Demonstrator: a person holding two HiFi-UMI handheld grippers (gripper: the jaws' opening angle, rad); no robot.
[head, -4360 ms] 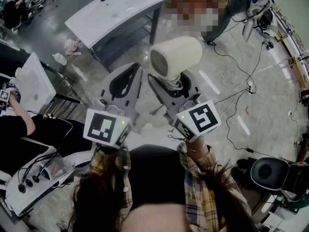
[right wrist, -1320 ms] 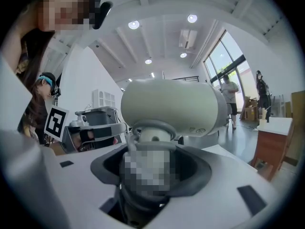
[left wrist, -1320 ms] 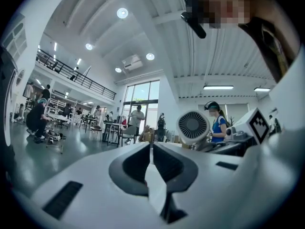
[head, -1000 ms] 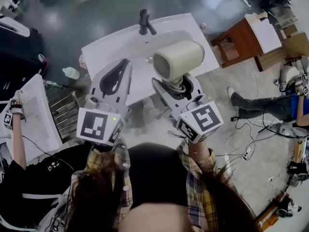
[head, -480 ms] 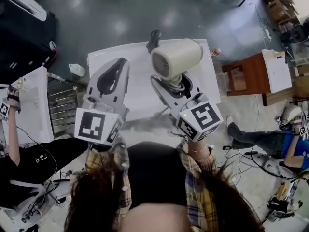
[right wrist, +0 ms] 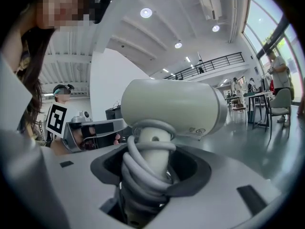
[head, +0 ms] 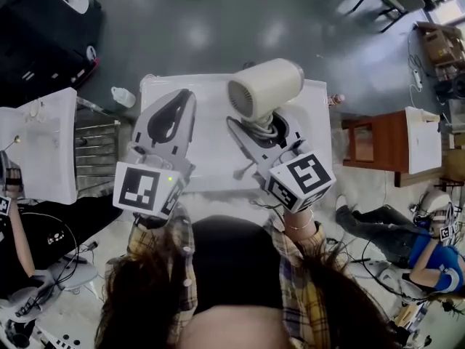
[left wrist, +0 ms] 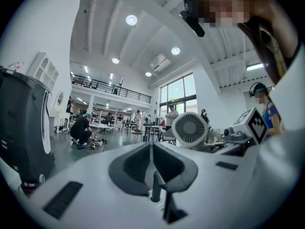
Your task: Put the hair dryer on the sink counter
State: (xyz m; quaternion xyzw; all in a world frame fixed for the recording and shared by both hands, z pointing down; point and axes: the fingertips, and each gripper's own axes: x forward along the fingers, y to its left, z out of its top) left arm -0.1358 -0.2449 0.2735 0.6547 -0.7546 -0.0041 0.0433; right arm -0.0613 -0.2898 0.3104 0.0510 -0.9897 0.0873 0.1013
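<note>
The cream hair dryer (head: 265,87) stands upright in my right gripper (head: 261,126), which is shut on its handle with the grey cord wound round it. In the right gripper view the dryer's barrel (right wrist: 171,109) fills the middle, above the jaws. Its rear grille (left wrist: 189,130) shows in the left gripper view. My left gripper (head: 182,97) is held beside it, shut, with nothing between its pads. Both hover over the white sink counter (head: 211,133), which lies straight below them. The dryer hides the faucet.
A second white sink unit (head: 40,144) and a metal rack (head: 94,151) stand at the left. A brown wooden table (head: 370,144) is right of the counter. A white bottle (head: 123,97) lies on the grey floor. A person (head: 396,227) sits at lower right among cables.
The sink counter has swung from askew at the top of the view to square under both grippers. The two grippers moved together over it, with the dryer still held.
</note>
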